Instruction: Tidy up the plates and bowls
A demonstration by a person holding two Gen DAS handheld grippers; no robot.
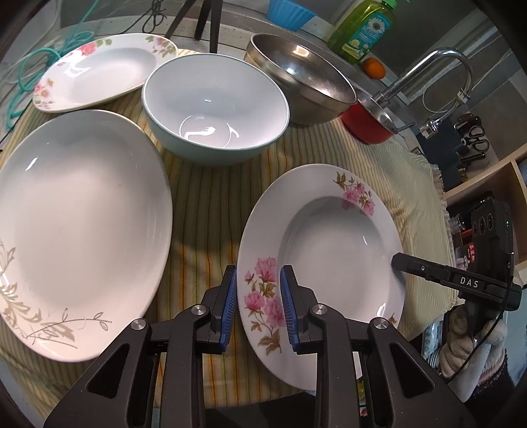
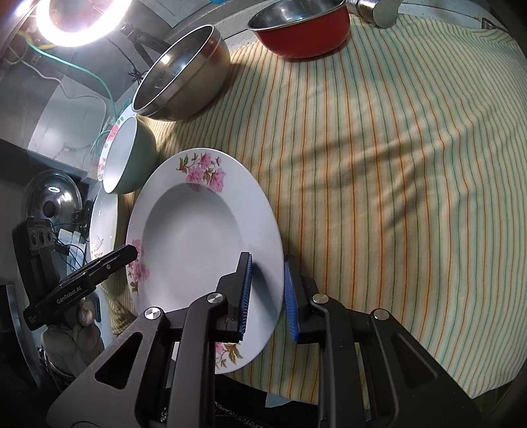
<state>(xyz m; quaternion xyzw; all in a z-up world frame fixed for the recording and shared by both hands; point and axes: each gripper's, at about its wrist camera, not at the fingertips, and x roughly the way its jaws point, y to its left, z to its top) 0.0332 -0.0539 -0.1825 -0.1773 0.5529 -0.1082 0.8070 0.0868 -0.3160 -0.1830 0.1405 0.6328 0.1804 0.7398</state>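
A deep white plate with pink flowers [image 1: 332, 250] lies on the striped cloth; it also shows in the right wrist view [image 2: 197, 237]. My left gripper [image 1: 258, 306] is open, its jaws straddling the plate's near left rim. My right gripper [image 2: 266, 293] is open, its jaws straddling the plate's right rim; one of its fingers [image 1: 428, 268] reaches over the rim in the left wrist view. A large white plate with grey leaves [image 1: 75, 230], a second flowered plate [image 1: 102, 70], a pale green bowl [image 1: 214, 105], a steel bowl [image 1: 299, 79] and a red bowl [image 1: 369, 121] stand around.
The striped cloth [image 2: 395, 164] covers the table, with bare cloth to the right of the plate. A faucet [image 1: 438, 66], a soap bottle [image 1: 362, 29] and an orange [image 1: 374, 67] stand behind. A ring light [image 2: 79, 19] glows at far left.
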